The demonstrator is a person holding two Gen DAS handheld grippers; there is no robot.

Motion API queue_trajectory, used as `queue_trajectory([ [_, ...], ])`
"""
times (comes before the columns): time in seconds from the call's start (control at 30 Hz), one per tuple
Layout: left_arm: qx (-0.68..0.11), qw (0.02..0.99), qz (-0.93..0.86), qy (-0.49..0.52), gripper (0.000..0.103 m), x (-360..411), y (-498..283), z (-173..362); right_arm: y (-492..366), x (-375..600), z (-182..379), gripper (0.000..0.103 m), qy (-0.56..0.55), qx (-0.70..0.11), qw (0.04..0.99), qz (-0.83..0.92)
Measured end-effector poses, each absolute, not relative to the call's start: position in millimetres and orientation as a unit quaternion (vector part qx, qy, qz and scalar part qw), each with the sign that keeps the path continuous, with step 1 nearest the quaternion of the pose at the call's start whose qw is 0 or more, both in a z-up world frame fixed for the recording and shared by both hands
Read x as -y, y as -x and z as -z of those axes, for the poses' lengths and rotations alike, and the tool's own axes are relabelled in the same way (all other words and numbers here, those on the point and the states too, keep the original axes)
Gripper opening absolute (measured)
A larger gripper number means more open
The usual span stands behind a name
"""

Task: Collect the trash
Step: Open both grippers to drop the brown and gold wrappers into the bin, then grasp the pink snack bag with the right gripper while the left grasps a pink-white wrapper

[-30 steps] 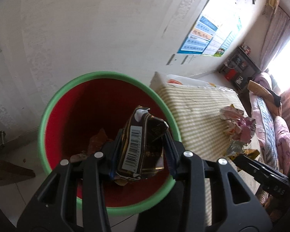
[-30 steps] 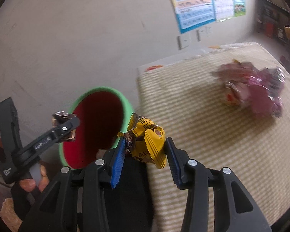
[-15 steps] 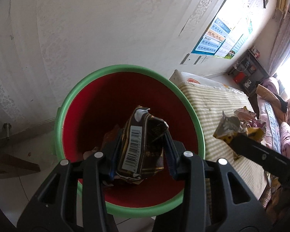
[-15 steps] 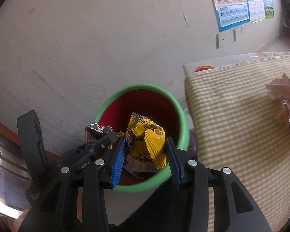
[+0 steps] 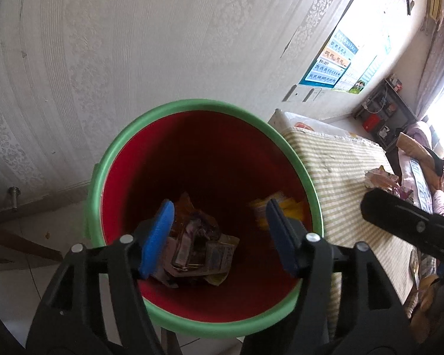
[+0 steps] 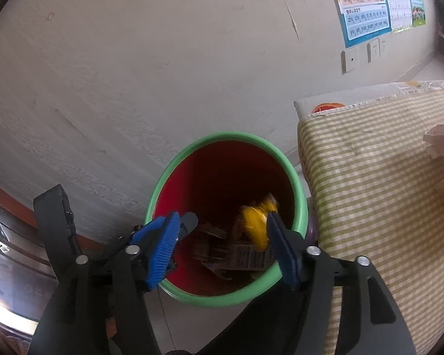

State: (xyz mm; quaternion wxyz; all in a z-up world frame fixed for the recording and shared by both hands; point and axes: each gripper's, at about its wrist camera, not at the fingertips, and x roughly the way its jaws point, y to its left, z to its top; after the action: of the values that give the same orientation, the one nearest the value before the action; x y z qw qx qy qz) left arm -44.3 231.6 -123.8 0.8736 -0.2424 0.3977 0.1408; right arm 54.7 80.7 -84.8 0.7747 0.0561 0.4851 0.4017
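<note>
A red bin with a green rim (image 5: pixel 192 105) stands on the floor by the wall; it also shows in the right wrist view (image 6: pixel 222 136). My left gripper (image 5: pixel 219 236) is open and empty above the bin's mouth. The brown barcode wrapper (image 5: pixel 198 254) lies among crumpled wrappers at the bin's bottom. My right gripper (image 6: pixel 225 248) is open and empty over the bin. The yellow snack packet (image 6: pixel 256 222) is blurred inside the bin, also seen in the left wrist view (image 5: pixel 281 207). Crumpled pink wrappers (image 5: pixel 381 177) lie on the striped cloth (image 6: pixel 370 177).
The table with the green-striped cloth (image 5: pixel 340 162) stands right beside the bin. A papered wall (image 5: pixel 133 44) with a blue poster (image 6: pixel 364 9) rises behind. Shelves and bedding (image 5: pixel 423 153) sit at the far right. The right gripper's body (image 5: pixel 408 224) crosses the left wrist view.
Both grippers have opened over the bin. The brown barcode wrapper has dropped to the bottom, and the yellow packet has left the right gripper and falls inside the bin.
</note>
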Motion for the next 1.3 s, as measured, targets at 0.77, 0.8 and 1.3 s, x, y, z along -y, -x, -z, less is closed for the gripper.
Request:
queue_trajectory([
  [0.77,-0.404,0.893,-0.061,0.187,0.07,-162,4,102,-190,209,114,0.067,-0.205,-0.451,0.869,-0.007],
  [0.8,-0.406,0.894,-0.05,0.182,0.07,-153,-1,100,-194,208,118,0.067,-0.2,-0.456,0.867,-0.009],
  [1.3,-0.423,0.895,0.069,0.123,0.069,-41,-61,95,-133,239,97,0.031,-0.246,-0.444,0.853,-0.125],
])
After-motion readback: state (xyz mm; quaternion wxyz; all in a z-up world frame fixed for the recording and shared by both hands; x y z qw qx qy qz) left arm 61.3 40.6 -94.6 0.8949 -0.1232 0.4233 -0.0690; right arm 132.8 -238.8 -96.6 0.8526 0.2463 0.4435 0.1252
